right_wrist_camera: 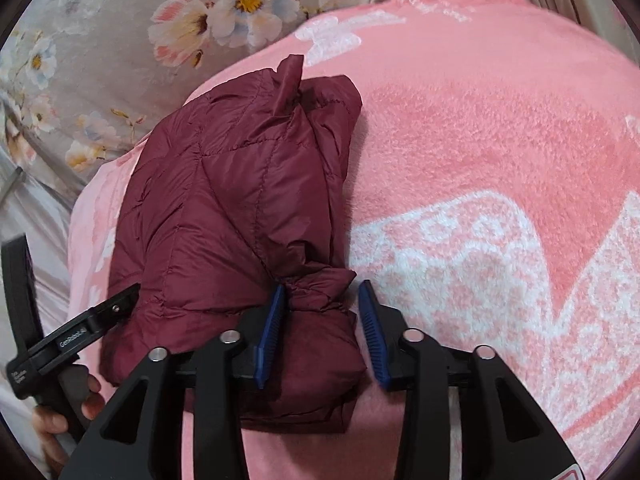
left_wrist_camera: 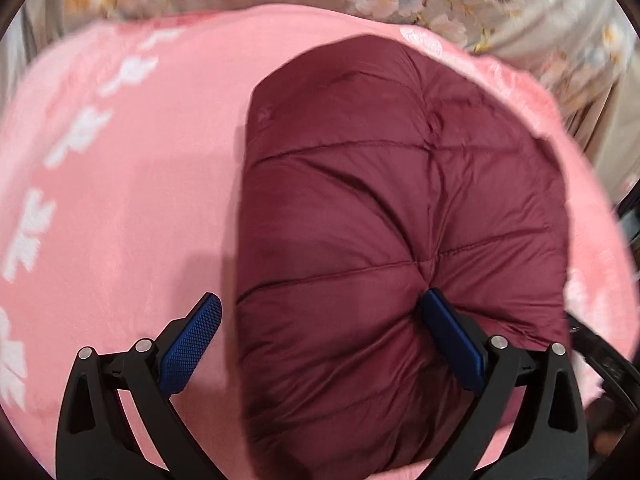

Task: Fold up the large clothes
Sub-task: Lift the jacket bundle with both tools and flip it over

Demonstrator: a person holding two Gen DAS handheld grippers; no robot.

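Observation:
A maroon quilted puffer jacket [left_wrist_camera: 360, 208] lies folded into a thick bundle on a pink fleece blanket [left_wrist_camera: 120, 200]. My left gripper [left_wrist_camera: 320, 298] is open wide, straddling the bundle's near left part. Its right pad [left_wrist_camera: 452, 340] dents the fabric, while its left pad hangs over the blanket. In the right wrist view the jacket [right_wrist_camera: 224, 200] sits left of centre. My right gripper [right_wrist_camera: 322, 284] is open around a bunched corner of the jacket. The left pad [right_wrist_camera: 272, 328] touches that corner and the right pad stands clear of it.
The pink blanket [right_wrist_camera: 480, 140] with white patterns spreads to the right. Grey floral bedding [right_wrist_camera: 120, 40] lies beyond the jacket. A hand [right_wrist_camera: 68, 412] holds the left gripper's body [right_wrist_camera: 80, 332] at the jacket's left edge.

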